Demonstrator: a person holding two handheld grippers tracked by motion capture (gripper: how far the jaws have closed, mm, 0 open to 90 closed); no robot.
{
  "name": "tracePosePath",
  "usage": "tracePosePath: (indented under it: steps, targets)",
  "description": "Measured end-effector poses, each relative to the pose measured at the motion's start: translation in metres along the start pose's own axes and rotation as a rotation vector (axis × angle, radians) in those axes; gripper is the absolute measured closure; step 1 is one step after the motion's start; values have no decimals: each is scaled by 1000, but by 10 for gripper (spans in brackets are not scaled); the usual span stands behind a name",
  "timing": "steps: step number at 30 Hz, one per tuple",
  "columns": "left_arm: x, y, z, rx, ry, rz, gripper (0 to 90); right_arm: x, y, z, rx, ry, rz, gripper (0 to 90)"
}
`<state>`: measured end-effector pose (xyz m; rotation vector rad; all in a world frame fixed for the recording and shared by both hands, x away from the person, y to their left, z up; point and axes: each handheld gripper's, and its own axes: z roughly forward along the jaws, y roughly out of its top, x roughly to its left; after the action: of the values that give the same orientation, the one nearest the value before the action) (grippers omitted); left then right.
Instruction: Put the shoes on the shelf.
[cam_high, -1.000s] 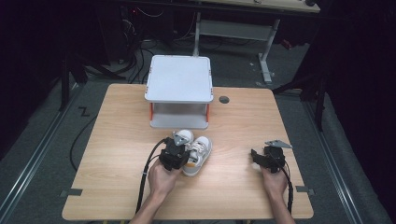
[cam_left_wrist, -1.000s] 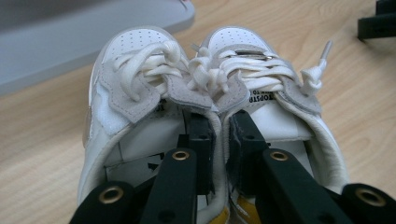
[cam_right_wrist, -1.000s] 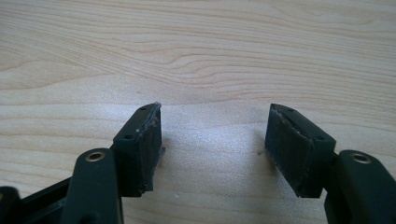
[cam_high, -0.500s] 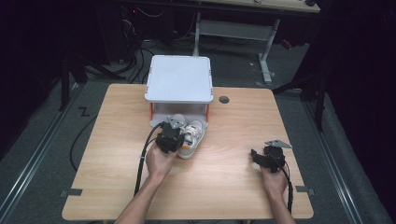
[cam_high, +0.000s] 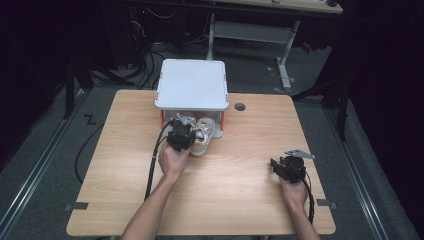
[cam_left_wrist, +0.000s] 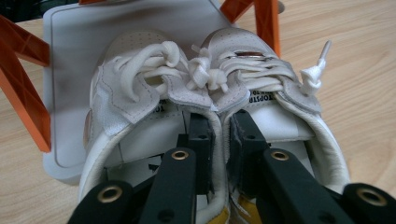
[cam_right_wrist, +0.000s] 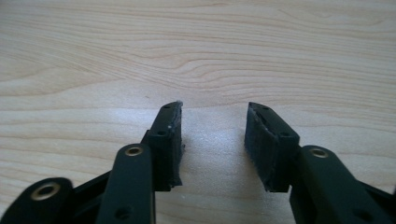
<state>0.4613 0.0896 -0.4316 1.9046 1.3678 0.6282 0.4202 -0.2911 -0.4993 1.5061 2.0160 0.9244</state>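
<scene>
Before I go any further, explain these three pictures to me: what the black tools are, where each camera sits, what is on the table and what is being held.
A person sits at a wooden table and holds a hand-held clamp with two black jaws in each hand. The high view looks down from above the person's side. The other two come from small cameras riding on the clamps, looking along their jaws.

The left gripper is shut on a pair of white sneakers: in its own view the jaws pinch the two inner collars together, one jaw inside each shoe. The toes reach onto the lower shelf of a small white rack with orange legs, at the far side of the table.

The right gripper holds nothing. It rests over bare wood near the table's right edge; its jaws have just been closing but stand apart.
</scene>
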Motion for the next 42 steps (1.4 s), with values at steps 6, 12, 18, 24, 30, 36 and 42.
tracePosePath:
  steps: [6,12,18,24,30,36,42]
  targets:
    - [6,4,13,3,23,-44,805,0,1,-2,-1,22,-3,615]
    - [11,3,20,-4,37,-74,802,5,10,-6,-10,83,-35,643]
    - [15,2,27,1,53,-102,799,14,36,-16,-65,156,-52,652]
    - [16,0,34,12,59,-131,778,29,65,-25,-108,223,-83,666]
    - [19,0,36,14,47,-124,751,50,95,-27,-128,292,-122,703]
    - [19,-1,36,19,32,-126,691,76,125,-24,-134,339,-175,730]
    - [19,1,30,6,48,-104,574,98,158,-16,-153,336,-211,752]
